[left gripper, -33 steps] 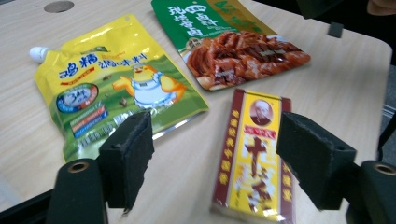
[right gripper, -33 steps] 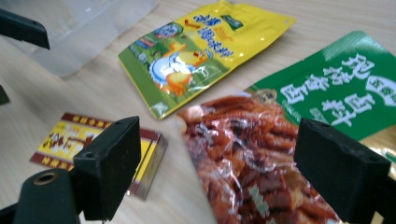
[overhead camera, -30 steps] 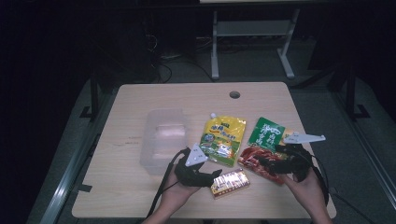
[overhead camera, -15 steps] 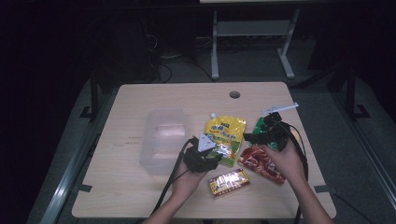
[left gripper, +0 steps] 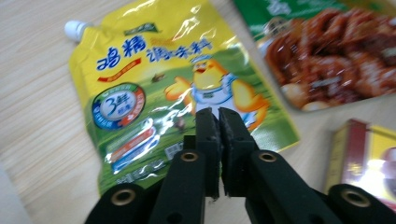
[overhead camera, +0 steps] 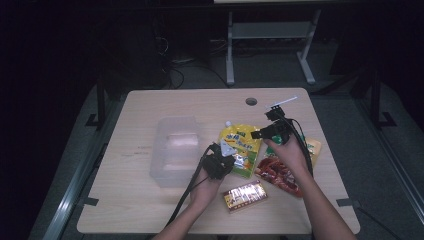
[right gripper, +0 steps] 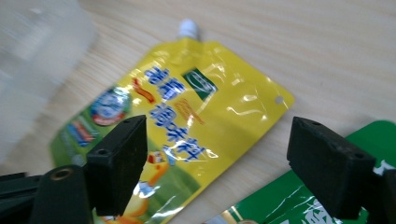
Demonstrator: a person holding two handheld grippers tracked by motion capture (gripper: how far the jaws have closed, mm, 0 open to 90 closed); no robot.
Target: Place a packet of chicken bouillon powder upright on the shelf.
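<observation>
Here, one yellow pouch, left hand-held gripper closed empty, right hand-held gripper open.

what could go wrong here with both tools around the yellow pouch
1. The left tool has just closed with nothing between its jaws, above the yellow spouted pouch; it may have missed its grip, so lifting could leave the pouch on the table.
2. The right tool hangs open over the same pouch, near the left hand; the two could collide.
3. The green packet lies beside the pouch and might get pinched too.
</observation>
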